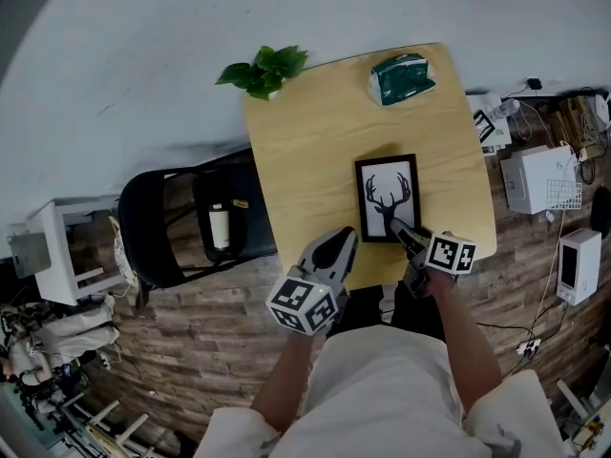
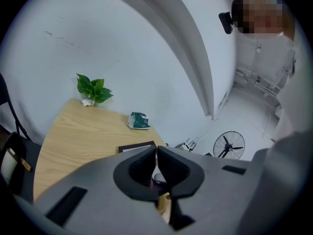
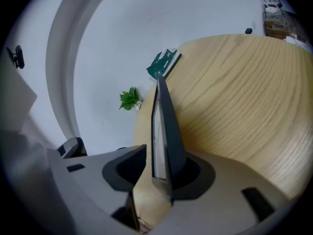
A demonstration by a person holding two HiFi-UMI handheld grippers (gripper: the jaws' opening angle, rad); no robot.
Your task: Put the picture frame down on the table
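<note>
Okay, your right gripper [image 1: 401, 231] has its jaws parted around the picture frame's [image 1: 388, 198] near edge, one pad clear of it. The frame sits deer-side up on the table [image 1: 305, 151]. Left gripper [image 1: 341, 243] — jaws together, empty.

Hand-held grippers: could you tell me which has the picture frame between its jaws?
The right hand-held gripper; the left hand-held gripper is shut and empty.
</note>
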